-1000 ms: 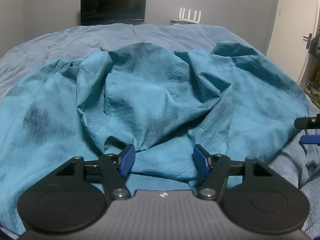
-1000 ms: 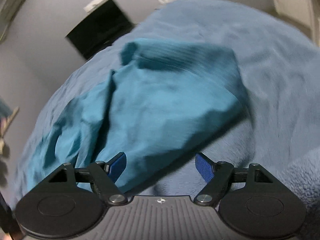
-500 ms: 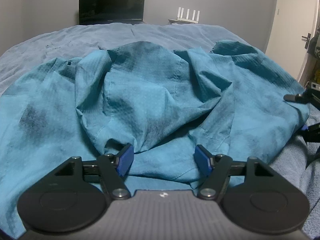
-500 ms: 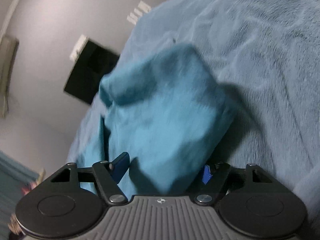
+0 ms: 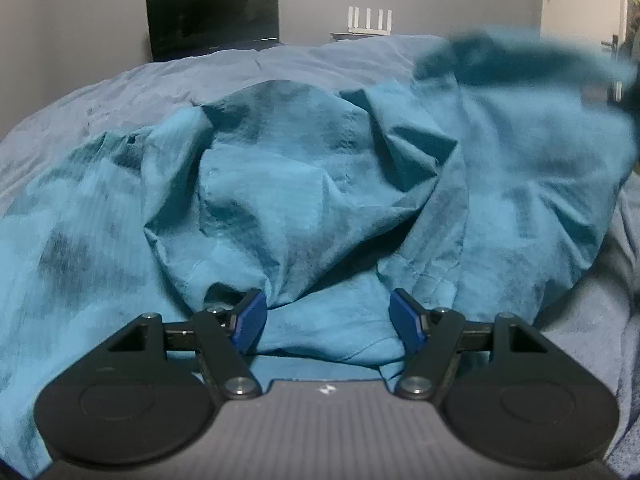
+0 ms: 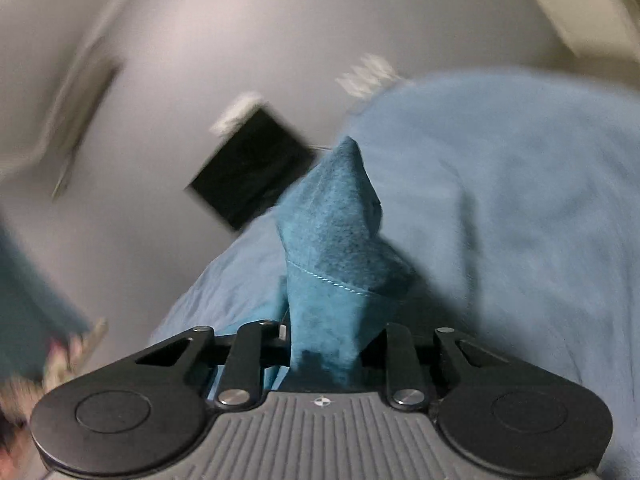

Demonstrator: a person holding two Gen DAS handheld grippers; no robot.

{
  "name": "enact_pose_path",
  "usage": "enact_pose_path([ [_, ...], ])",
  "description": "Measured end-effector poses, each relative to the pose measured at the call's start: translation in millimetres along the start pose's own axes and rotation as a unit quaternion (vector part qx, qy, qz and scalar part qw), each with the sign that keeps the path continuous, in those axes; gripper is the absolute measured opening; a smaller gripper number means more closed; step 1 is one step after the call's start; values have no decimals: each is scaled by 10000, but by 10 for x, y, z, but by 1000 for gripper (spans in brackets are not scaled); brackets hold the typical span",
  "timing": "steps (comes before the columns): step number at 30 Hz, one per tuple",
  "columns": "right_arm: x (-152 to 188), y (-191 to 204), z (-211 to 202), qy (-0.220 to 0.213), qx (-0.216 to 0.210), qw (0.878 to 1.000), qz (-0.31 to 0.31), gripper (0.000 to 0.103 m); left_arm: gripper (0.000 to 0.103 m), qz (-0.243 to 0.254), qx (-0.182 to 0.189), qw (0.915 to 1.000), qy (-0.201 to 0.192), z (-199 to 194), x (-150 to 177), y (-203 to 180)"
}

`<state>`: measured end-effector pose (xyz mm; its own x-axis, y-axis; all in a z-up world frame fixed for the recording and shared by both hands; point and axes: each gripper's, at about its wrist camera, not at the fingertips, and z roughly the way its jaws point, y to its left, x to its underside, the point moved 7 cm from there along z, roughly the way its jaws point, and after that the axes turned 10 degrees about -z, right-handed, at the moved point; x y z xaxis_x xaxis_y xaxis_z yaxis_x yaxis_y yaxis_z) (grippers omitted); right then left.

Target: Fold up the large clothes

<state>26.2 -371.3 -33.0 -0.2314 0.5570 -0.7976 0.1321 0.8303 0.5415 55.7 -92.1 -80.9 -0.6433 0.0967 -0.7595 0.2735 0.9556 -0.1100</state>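
A large teal garment lies crumpled across the blue bed cover. My left gripper is open, its blue pads on either side of a near fold of the garment, low over it. My right gripper is shut on an edge of the teal garment, which stands up in a hemmed peak between the jaws. In the left wrist view that lifted edge shows as a dark blurred flap at the upper right.
A black monitor and a white router stand by the grey wall beyond the bed. A door is at the far right. The blue bed cover spreads out on the right in the right wrist view.
My right gripper has closed on the garment's right edge and lifted it, swinging upward. The left gripper has stayed open over the near fold.
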Motion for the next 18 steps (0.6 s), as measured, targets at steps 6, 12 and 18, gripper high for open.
enact_pose_path([
  [6, -16, 1315, -102, -45, -690, 9774, -1996, 21, 67, 167, -16, 9999, -14, 22, 28, -30],
  [12, 339, 2326, -21, 156, -1153, 9380, -3266, 21, 67, -618, 563, 9964, 109, -125, -135, 205],
  [18, 686, 2947, 90, 308, -1254, 9059, -4032, 22, 68, -2365, 693, 9673, -595, -1009, -778, 1497],
])
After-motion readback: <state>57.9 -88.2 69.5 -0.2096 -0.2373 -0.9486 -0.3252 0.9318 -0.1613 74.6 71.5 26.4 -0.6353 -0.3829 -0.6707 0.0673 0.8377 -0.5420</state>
